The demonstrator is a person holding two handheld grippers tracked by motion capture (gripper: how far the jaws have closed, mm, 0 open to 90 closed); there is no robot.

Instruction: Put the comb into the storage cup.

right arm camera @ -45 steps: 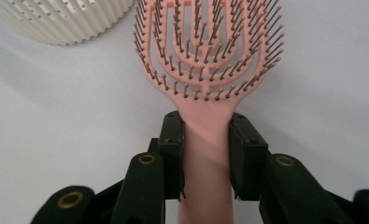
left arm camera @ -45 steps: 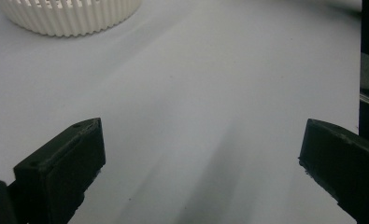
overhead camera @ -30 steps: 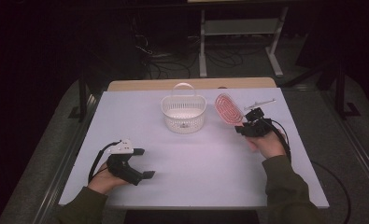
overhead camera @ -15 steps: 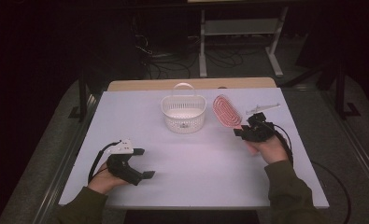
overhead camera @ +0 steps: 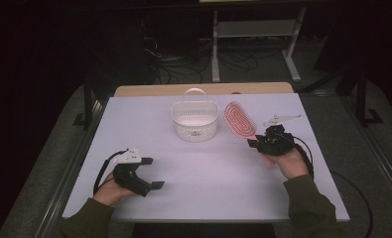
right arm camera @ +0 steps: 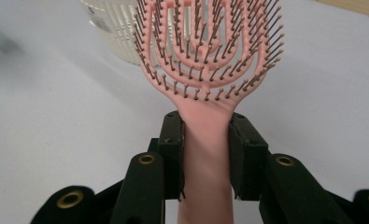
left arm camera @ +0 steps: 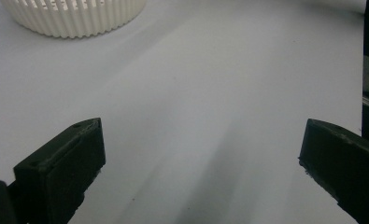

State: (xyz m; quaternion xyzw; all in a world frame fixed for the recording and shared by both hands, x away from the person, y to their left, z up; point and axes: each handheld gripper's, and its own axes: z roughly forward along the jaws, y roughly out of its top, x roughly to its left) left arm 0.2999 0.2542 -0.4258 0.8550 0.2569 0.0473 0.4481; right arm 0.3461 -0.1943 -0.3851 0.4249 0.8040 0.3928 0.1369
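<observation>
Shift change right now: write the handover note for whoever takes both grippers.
Right gripper: shut on the handle of the pink hairbrush, held above the table, bristle head pointing toward the white basket.
Left gripper: open, holding nothing, low over the table near the front left.
Basket: upright at the table's back centre; nothing seen inside it in the high view.
Done: hairbrush grasped and lifted.
Left, as it looks: carry the hairbrush over the basket and release it inside. The handle sits squarely between the jaws, so the grip looks sound.
</observation>
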